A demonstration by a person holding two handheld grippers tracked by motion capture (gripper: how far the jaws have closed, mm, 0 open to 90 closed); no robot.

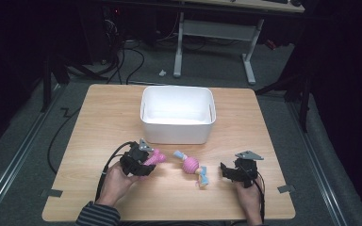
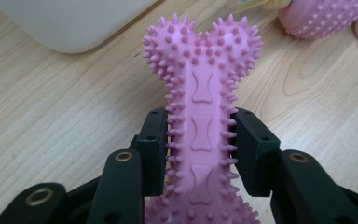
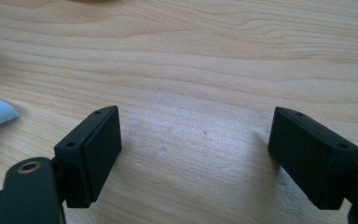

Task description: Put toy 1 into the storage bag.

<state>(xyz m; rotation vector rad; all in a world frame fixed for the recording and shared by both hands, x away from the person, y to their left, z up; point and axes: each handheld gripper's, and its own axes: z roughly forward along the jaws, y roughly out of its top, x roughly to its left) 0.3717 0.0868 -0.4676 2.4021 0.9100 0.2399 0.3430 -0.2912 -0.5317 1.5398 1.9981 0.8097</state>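
Note:
A pink spiky bone-shaped toy [image 2: 200,93] is clamped by its shaft between the pads of my left gripper [image 2: 200,140], a little above the wooden table. In the high view the left gripper [image 1: 147,160] sits front left with the pink bone [image 1: 157,157] sticking out toward the right. My right gripper [image 1: 226,170] rests low at the front right with its jaws wide apart. In the right gripper view the right gripper [image 3: 193,144] has only bare wood between its pads.
A white plastic bin [image 1: 177,114] stands at the middle back of the table [image 1: 103,113]. A pink spiky ball toy with blue and yellow ends [image 1: 192,165] lies between the two grippers; its pink ball [image 2: 321,18] shows at the top right of the left gripper view.

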